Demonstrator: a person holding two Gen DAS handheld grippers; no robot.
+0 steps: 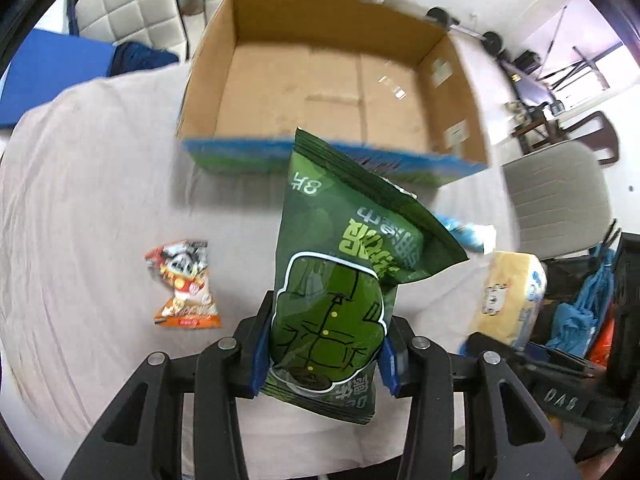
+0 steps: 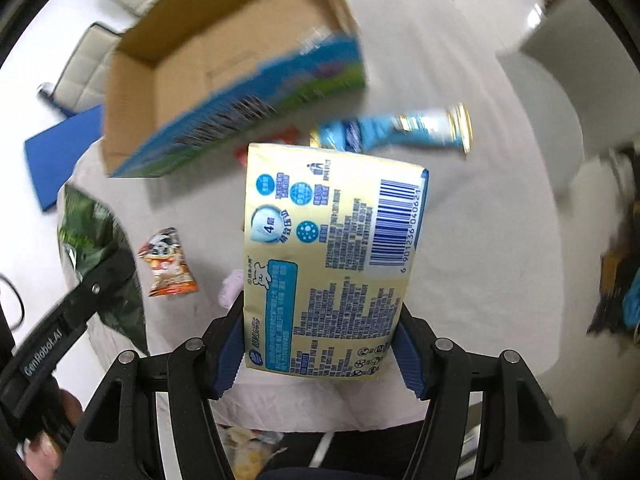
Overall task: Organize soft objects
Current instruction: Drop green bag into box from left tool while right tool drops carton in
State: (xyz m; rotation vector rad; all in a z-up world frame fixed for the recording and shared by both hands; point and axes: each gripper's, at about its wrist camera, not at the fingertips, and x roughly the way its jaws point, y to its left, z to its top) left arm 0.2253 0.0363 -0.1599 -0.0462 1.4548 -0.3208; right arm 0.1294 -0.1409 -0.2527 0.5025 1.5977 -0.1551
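Green snack bag (image 1: 328, 280) and yellow tissue pack (image 2: 328, 264) held aloft before the open cardboard box (image 1: 320, 80).
Left gripper (image 1: 325, 344) pinches the bag; right gripper (image 2: 320, 344) clamps the pack.

You could read "GenRobot.AI" on the left gripper (image 2: 76, 300), left of the yellow tissue pack (image 2: 328, 264), whose barcode read 6 901236 040621.
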